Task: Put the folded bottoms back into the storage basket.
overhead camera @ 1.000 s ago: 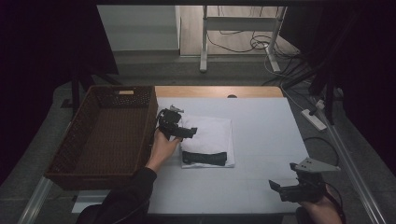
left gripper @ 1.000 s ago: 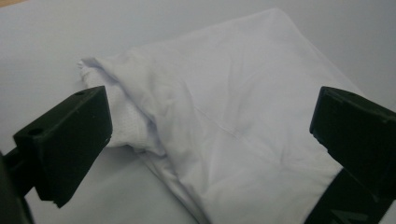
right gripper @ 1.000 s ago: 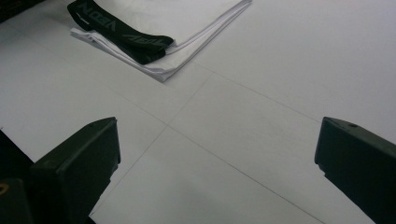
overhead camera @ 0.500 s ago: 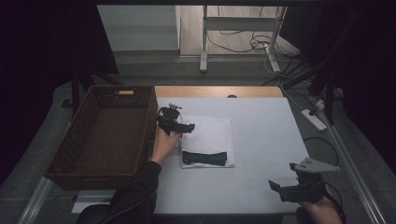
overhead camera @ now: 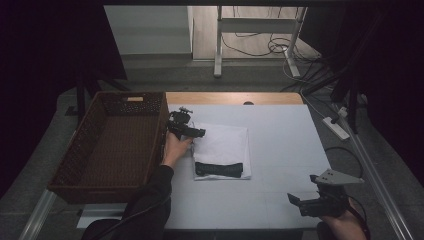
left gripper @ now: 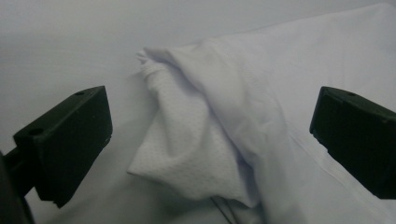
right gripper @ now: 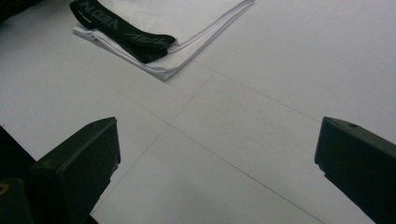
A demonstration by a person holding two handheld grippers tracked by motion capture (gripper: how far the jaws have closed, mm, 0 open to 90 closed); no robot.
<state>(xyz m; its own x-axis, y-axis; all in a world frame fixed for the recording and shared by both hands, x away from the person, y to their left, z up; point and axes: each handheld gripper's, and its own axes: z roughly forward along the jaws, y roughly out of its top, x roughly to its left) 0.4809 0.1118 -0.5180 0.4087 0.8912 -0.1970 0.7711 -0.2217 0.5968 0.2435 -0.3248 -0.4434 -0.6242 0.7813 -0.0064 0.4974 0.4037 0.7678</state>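
Folded white garment [overhead camera: 222, 145] lies mid-bench [overhead camera: 280, 130], just right of the wicker basket [overhead camera: 115, 145], prob. the landing spot for it. Left claw [overhead camera: 199, 133] sits at the garment's corner nearest the basket, jaws wide apart, nothing held, lined up w/ the bunched corner [left gripper: 187, 140]. Right claw [right gripper: 219, 172] idles well away from the basket, wide open, empty. Black waistband [right gripper: 123, 28] has grey lettering, only partly readable.
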